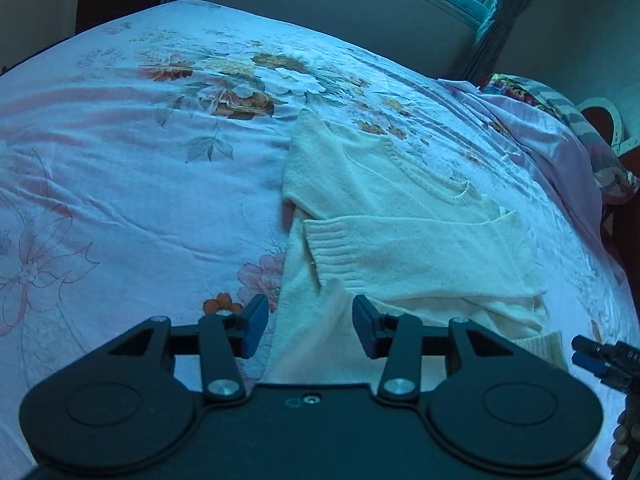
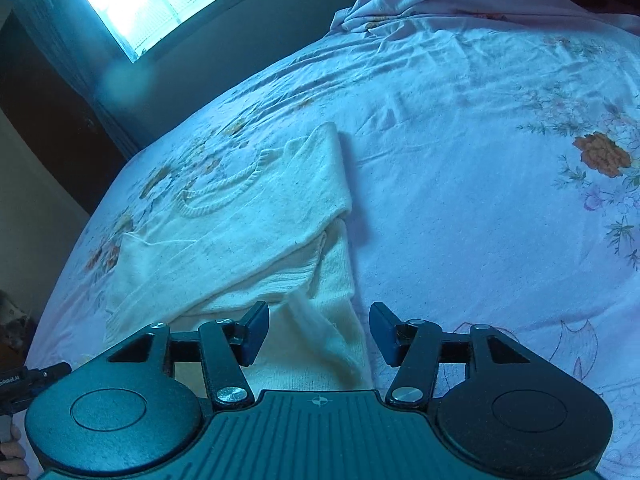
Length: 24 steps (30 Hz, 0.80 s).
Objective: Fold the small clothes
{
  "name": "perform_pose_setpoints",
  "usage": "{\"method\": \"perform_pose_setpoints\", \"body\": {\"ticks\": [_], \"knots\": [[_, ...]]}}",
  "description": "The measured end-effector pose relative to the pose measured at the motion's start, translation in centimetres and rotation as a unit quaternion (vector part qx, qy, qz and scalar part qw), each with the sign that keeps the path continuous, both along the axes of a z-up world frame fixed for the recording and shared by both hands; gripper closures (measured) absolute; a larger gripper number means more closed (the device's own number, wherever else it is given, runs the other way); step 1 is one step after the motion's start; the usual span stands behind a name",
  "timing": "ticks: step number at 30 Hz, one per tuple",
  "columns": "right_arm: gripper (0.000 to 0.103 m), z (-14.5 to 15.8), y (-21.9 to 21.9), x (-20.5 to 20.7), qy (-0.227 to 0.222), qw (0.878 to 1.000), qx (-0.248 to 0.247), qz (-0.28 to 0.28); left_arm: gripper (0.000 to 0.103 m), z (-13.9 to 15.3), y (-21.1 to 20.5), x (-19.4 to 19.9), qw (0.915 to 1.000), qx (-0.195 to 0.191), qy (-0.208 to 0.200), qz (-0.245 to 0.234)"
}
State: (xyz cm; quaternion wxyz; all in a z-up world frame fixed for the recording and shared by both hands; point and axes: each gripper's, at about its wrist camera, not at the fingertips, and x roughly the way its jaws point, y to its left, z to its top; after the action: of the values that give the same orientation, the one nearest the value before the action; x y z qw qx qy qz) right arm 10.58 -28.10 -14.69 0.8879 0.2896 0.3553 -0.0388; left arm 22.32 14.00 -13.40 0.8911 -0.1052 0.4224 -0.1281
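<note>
cream knit sweater (image 1: pixel 384 216) lies flat on bed w/ sleeves folded across front.

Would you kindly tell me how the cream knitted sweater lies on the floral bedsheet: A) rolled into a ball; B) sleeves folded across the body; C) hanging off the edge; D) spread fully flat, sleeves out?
B: on the cream knitted sweater, a ribbed sleeve cuff lies across its body.

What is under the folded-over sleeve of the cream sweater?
The sleeve lies across the sweater body, which rests on the floral bedsheet. Whatever is beneath the body is covered.
</note>
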Motion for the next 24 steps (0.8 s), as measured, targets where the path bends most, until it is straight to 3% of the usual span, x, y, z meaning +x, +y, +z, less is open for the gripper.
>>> {"method": "perform_pose_setpoints", "body": {"ticks": [8,11,13,14,16,19,22,24], "knots": [[0.048,-0.3,2.7,-0.8,0.006,0.994,-0.091,0.059,0.061,-1.5,-2.6,-1.0,0.9953,0.072,-0.025,-0.060],[0.048,-0.6,3.3,-0.4,0.001,0.990,-0.116,0.076,0.072,-2.1,-3.2,-0.6,0.9936,0.080,-0.026,-0.075],[0.049,-0.9,3.4,0.3,0.002,0.989,-0.125,0.078,0.092,-2.6,-3.6,-0.3,0.9921,0.090,-0.025,-0.084],[0.062,-1.0,3.3,0.6,0.001,0.989,-0.122,0.082,0.095,-2.8,-3.6,-0.2,0.9918,0.092,-0.022,-0.086],[0.075,-1.6,3.0,1.7,0.013,0.989,-0.115,0.096,0.098,-2.9,-3.5,-0.2,0.9914,0.095,-0.024,-0.087],[0.076,-2.3,3.0,2.5,0.025,0.987,-0.118,0.111,0.101,-2.8,-3.5,-0.3,0.9907,0.098,-0.029,-0.090],[0.096,-2.3,3.3,2.3,0.022,0.983,-0.121,0.134,0.101,-2.6,-3.3,-0.6,0.9910,0.087,-0.033,-0.096],[0.096,-2.6,3.3,2.4,0.022,0.983,-0.120,0.140,0.101,-3.0,-3.5,-0.4,0.9904,0.095,-0.030,-0.096]]}}
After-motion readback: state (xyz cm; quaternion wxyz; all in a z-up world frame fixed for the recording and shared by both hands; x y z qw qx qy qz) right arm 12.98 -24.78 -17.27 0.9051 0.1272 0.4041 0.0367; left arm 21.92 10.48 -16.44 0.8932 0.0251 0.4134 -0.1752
